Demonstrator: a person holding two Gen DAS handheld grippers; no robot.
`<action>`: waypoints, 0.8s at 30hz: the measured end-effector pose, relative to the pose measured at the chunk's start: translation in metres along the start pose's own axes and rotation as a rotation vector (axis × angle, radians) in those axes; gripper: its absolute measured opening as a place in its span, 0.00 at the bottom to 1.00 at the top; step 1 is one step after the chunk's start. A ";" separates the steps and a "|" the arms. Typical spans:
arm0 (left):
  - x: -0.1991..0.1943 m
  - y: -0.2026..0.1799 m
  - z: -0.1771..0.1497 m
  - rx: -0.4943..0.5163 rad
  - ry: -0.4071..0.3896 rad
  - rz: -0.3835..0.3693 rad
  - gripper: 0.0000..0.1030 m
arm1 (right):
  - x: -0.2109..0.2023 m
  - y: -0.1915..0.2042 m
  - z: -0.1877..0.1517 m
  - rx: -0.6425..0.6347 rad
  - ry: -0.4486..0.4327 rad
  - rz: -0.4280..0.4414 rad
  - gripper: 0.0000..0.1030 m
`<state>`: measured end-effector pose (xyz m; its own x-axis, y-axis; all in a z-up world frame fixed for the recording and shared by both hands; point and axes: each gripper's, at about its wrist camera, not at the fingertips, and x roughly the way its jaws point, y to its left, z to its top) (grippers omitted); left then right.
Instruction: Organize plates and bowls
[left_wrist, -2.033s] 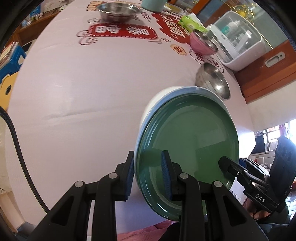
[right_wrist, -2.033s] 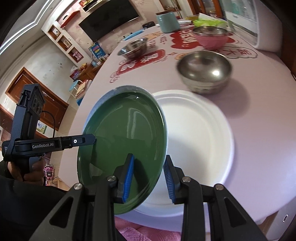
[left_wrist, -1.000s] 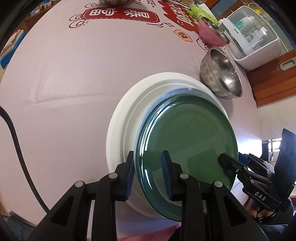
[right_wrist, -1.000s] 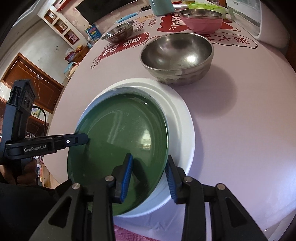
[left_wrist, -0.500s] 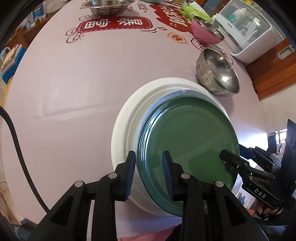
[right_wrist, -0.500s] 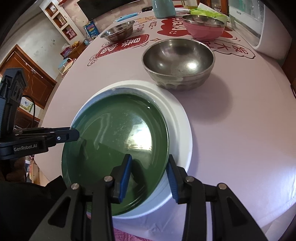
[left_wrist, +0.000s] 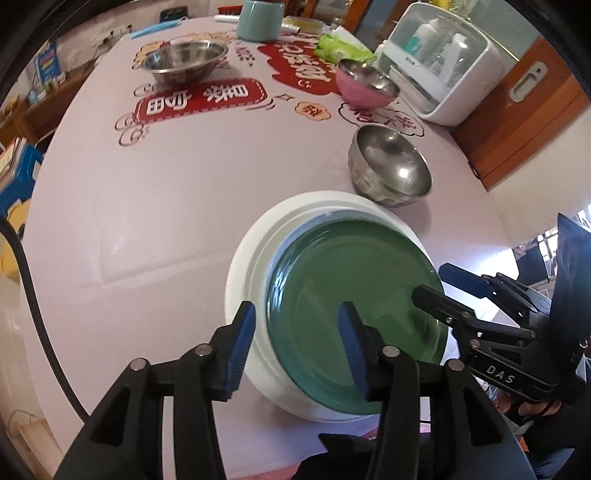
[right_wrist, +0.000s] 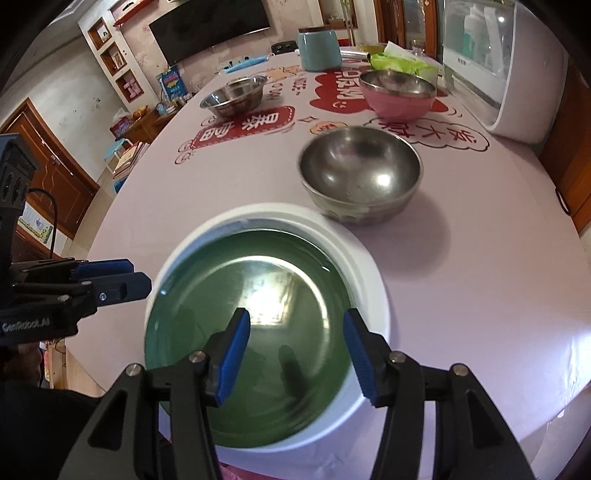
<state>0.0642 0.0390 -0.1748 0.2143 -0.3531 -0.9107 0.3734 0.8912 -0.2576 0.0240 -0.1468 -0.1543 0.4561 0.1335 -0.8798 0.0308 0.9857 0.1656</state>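
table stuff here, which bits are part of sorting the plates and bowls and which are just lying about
Part of the job:
green plate, lying in the white plate
steel bowl beside them
pink bowl
far steel bowl

Just lying about:
teal canister
green packet
white appliance

- A plate (right_wrist: 255, 314) lies nested in a wider plate (right_wrist: 373, 280) at the near edge of the desk (right_wrist: 480, 258).
- A steel bowl (right_wrist: 360, 173) stands just beside the stacked plates at their 1 o'clock, in the right wrist view.
- At 12 o'clock behind that bowl sits another bowl (right_wrist: 397, 96); a packet (right_wrist: 402, 62) lies behind it.
- A shallow bowl (right_wrist: 234, 96) stands well apart at the stack's 12 o'clock, with a canister (right_wrist: 319, 50) behind it towards 1 o'clock.
- A cabinet-like appliance (right_wrist: 509, 66) occupies the desk's far right, at 2 o'clock.
- The left hand-held gripper (right_wrist: 138, 282) is at the stack's 9 o'clock; the right hand-held gripper (right_wrist: 295, 354) is above its near rim, at 6 o'clock.
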 end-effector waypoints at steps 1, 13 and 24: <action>-0.004 0.003 -0.001 0.009 -0.006 0.001 0.45 | 0.000 0.005 0.001 0.003 -0.006 0.001 0.52; -0.038 0.065 -0.010 0.000 -0.040 0.029 0.47 | 0.011 0.070 0.008 0.017 -0.033 0.001 0.53; -0.067 0.143 0.012 -0.058 -0.030 0.094 0.54 | 0.014 0.118 0.047 0.028 -0.087 -0.031 0.53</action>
<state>0.1139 0.1872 -0.1470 0.2727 -0.2751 -0.9219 0.2976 0.9354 -0.1911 0.0758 -0.0331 -0.1256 0.5300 0.0925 -0.8429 0.0708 0.9857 0.1526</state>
